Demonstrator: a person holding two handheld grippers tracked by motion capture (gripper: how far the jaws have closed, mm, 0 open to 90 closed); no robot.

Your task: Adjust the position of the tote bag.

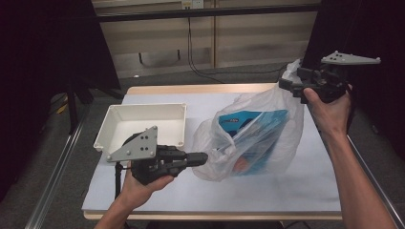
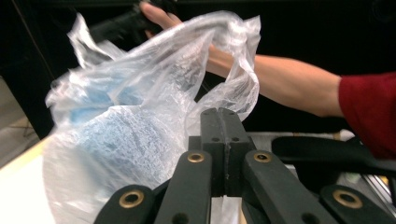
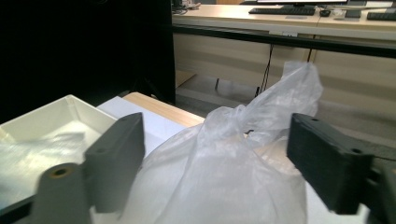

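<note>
Bag (image 1: pixel 267 143): clear plastic, blue packet inside
Left tool (image 1: pixel 204 158): clamped on bag's near edge
Right tool (image 3: pixel 215 154): jaws apart, bag top between them

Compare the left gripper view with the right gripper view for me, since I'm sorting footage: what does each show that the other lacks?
The left gripper view alone shows the blue packet inside the bag, a forearm with a red sleeve, and its tool shut. The right gripper view alone shows the white tray, a desk with keyboards, and its tool open. Both show the clear plastic bag.
</note>
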